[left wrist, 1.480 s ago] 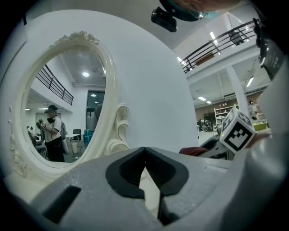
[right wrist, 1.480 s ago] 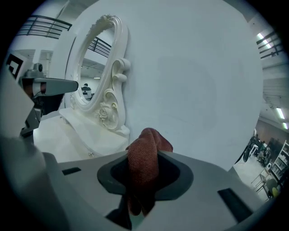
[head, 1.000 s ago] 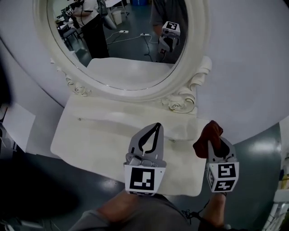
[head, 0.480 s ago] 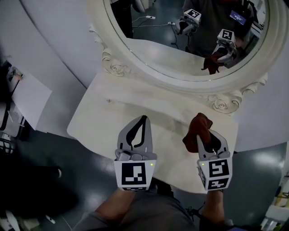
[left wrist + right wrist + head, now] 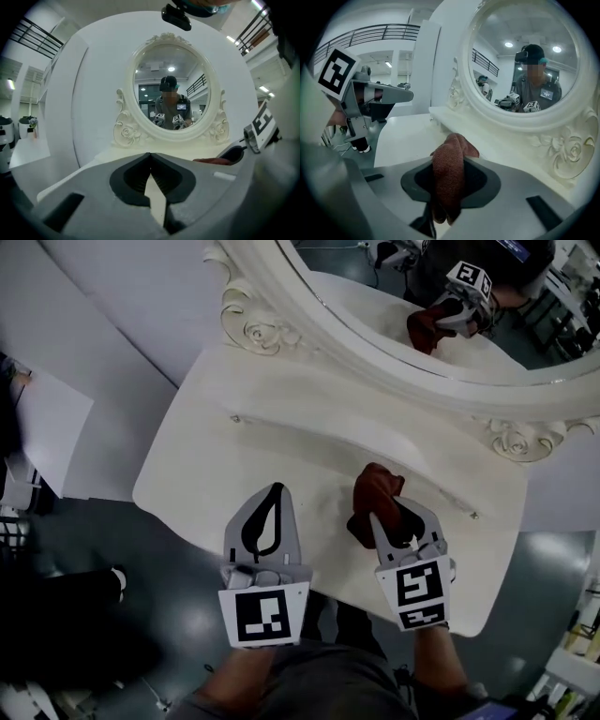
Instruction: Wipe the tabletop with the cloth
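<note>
A reddish-brown cloth (image 5: 373, 495) is pinched in my right gripper (image 5: 382, 514), which is shut on it above the front middle of the white tabletop (image 5: 225, 451). In the right gripper view the cloth (image 5: 449, 176) bunches up between the jaws and hides the tips of the right gripper (image 5: 449, 160). I cannot tell whether the cloth touches the table. My left gripper (image 5: 274, 489) hovers at the table's front edge, left of the cloth, shut with nothing in it. In the left gripper view its tips (image 5: 150, 153) meet, and the cloth (image 5: 213, 161) shows at the right.
An oval mirror in an ornate white frame (image 5: 281, 306) stands at the back of the table on a raised ledge (image 5: 356, 432); it reflects the person and both grippers. A white sheet (image 5: 47, 437) lies left of the table. Dark floor (image 5: 94, 634) surrounds the table's front edge.
The right gripper has carried the cloth from the table's right end leftward to the front middle. The left gripper moved left along with it, still shut. The head view has tilted.
</note>
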The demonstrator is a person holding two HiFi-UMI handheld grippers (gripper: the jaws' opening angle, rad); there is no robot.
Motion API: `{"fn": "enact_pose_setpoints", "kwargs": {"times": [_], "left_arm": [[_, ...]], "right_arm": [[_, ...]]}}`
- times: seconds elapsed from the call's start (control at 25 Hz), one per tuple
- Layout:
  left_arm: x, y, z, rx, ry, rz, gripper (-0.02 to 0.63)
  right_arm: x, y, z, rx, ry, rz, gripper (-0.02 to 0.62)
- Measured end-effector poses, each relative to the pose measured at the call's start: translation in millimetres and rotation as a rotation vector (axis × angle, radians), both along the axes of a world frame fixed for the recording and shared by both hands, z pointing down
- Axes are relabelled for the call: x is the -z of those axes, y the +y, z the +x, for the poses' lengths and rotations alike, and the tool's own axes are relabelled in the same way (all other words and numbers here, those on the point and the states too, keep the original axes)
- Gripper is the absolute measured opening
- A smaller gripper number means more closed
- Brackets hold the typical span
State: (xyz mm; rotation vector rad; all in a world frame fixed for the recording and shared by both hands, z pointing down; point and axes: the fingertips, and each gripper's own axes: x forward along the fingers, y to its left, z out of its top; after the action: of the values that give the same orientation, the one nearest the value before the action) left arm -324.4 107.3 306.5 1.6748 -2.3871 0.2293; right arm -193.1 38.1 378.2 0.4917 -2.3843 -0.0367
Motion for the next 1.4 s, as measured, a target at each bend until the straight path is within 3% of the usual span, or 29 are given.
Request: {"fn": "enact_pose_setpoints", "kwargs": {"times": [0.48, 0.68, 1.4], "left_arm": [[-67.3, -19.7, -18.0, -0.028, 0.104, -0.07, 0.014], [-75.0, -32.1, -17.7, -0.055, 0.071, -0.066, 0.014], [-69.3, -71.8, 83.2, -0.148, 0.055, -0.091, 0.014]], "right_arm": [[-97.3, 0.1, -15.6, -0.031, 0.127, -0.115, 0.104], [-106.2, -2.8, -23.8, -0.014, 0.107, -0.122, 0.104], [-106.6, -17.2, 68.3, -0.078, 0.086, -0.173, 0.104]]}}
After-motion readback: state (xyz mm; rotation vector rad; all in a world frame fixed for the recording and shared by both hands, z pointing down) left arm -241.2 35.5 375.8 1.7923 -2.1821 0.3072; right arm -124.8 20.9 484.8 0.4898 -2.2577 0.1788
